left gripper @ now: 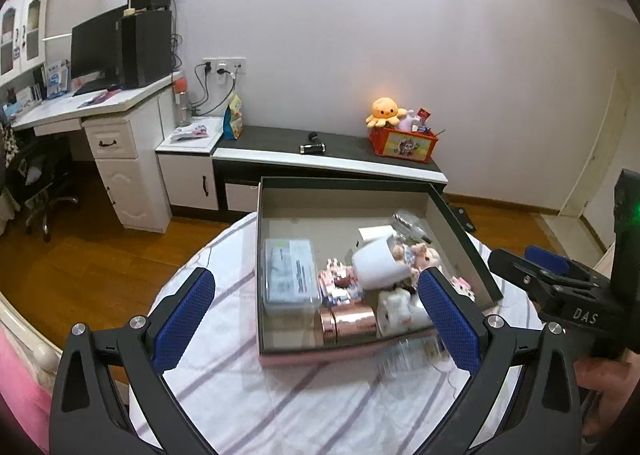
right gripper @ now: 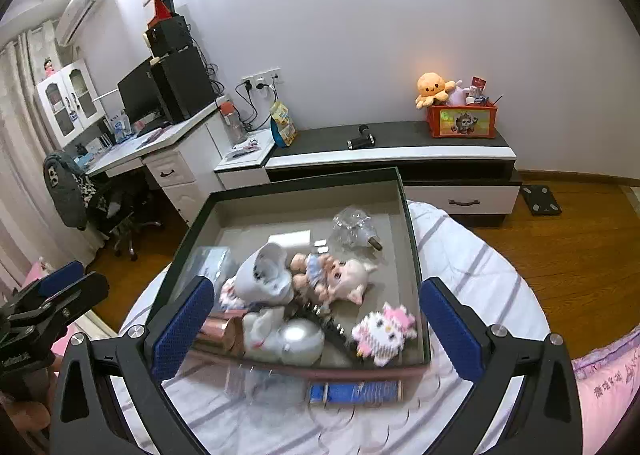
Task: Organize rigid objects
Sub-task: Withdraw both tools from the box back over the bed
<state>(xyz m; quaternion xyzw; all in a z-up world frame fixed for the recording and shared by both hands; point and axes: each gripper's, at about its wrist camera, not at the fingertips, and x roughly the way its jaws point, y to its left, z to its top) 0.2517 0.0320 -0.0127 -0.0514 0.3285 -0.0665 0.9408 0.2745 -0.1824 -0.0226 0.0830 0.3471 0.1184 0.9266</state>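
A dark open box (left gripper: 344,185) (right gripper: 288,191) sits on a round striped tablecloth. It holds a clear plastic case (left gripper: 290,275), a white cup (left gripper: 378,265) (right gripper: 264,273), a copper tin (left gripper: 346,325), a piglet doll (right gripper: 340,279), a pink-white bead cat (right gripper: 386,331), a silver ball (right gripper: 300,339) and a crumpled clear bag (right gripper: 354,229). A clear case with blue contents (right gripper: 354,391) lies in front of the box. My left gripper (left gripper: 316,319) is open and empty above the box's near side. My right gripper (right gripper: 316,323) is open and empty over the box.
The tablecloth (left gripper: 248,395) hangs near a pink bed (right gripper: 608,383). Behind stand a low dark-topped cabinet (left gripper: 332,153), a red toy bin (left gripper: 402,143) with an orange plush, and a white desk (left gripper: 116,107) with a monitor. Wooden floor (left gripper: 100,247) surrounds the table.
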